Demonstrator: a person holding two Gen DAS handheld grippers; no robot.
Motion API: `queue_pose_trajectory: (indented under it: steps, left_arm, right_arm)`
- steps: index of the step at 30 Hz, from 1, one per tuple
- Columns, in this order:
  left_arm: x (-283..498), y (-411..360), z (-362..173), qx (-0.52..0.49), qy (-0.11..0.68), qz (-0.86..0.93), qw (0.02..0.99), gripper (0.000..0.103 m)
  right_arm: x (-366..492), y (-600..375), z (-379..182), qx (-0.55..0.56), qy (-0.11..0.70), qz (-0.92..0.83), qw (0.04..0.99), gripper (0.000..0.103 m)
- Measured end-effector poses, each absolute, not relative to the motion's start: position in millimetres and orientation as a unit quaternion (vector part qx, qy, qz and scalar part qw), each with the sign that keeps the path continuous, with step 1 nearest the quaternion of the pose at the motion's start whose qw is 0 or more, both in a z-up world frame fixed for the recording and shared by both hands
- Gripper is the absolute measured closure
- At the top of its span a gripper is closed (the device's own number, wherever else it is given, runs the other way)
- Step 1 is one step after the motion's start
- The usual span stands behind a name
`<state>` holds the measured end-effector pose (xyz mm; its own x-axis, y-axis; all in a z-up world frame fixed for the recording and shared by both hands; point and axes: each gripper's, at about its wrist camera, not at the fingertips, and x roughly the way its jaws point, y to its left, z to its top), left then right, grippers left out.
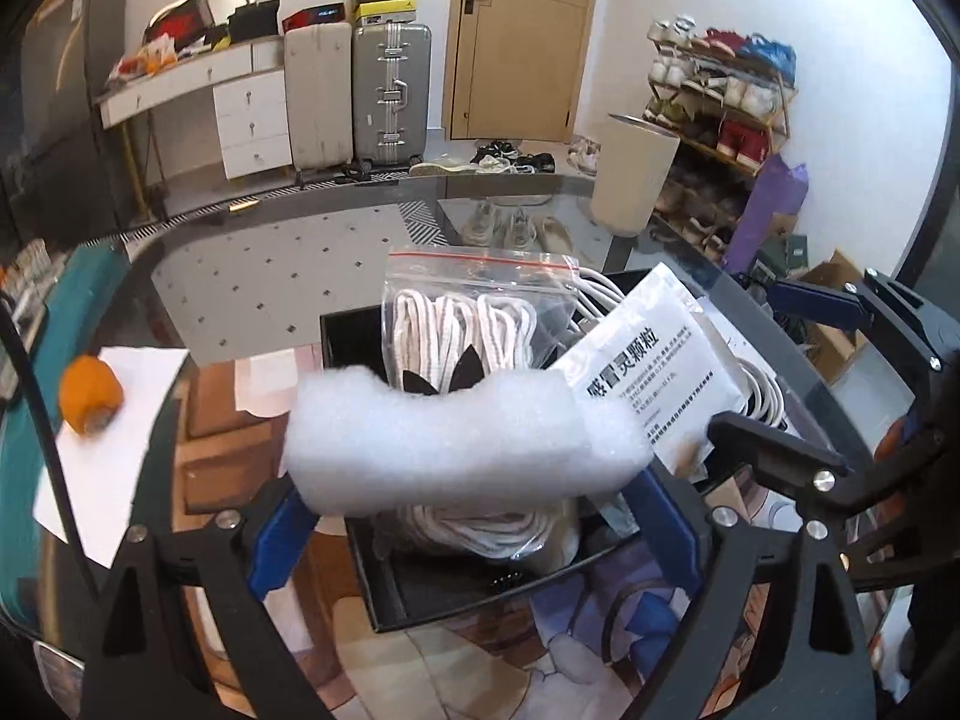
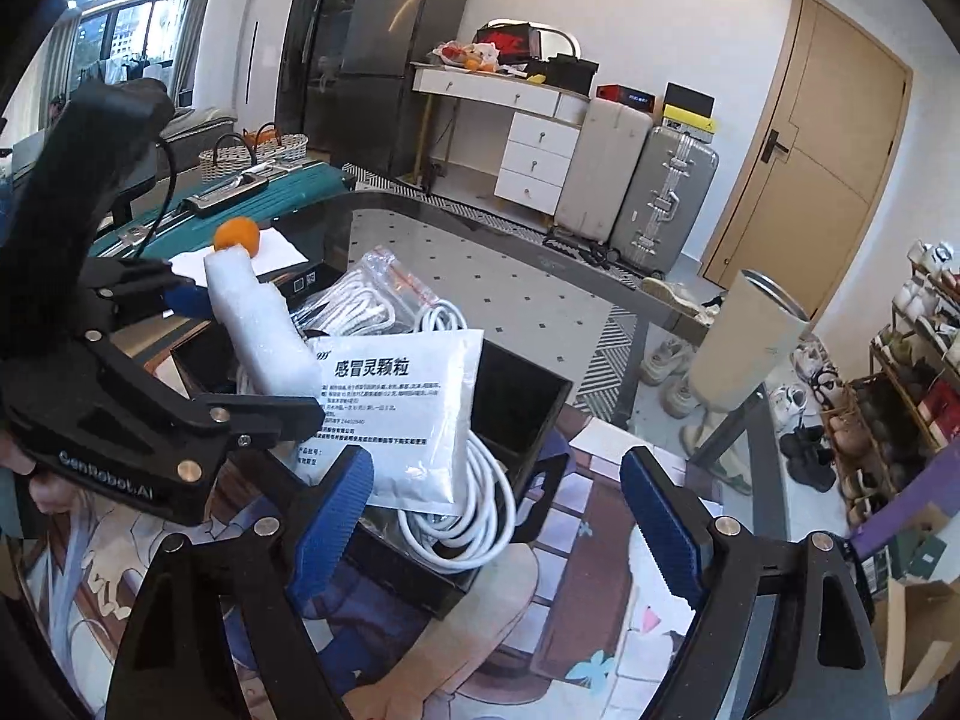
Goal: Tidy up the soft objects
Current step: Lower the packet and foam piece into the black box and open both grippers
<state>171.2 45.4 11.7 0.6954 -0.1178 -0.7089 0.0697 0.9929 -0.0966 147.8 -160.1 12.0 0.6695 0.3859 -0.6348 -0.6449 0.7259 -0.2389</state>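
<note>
Foam roll [image 1: 462,438] lies crosswise between the left gripper [image 1: 474,534] pads, jaws wide around it, over the black box [image 1: 384,582]; right gripper [image 2: 498,516] gapes empty beside.

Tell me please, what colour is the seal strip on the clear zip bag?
Red. The zip bag has a thin red strip along its top edge, clearest in the left wrist view.

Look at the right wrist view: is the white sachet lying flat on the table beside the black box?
No, the white sachet leans inside the black box, resting on the coiled white cable.
</note>
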Motion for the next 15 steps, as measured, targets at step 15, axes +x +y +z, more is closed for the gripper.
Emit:
queue_pose_trajectory:
  steps: [15]
  left_arm:
    - [149, 53, 23, -0.033, 0.377, -0.038, 0.925, 0.0]
  right_arm:
    - [139, -166, 17, -0.211, 0.279, 0.289, 0.891, 0.016]
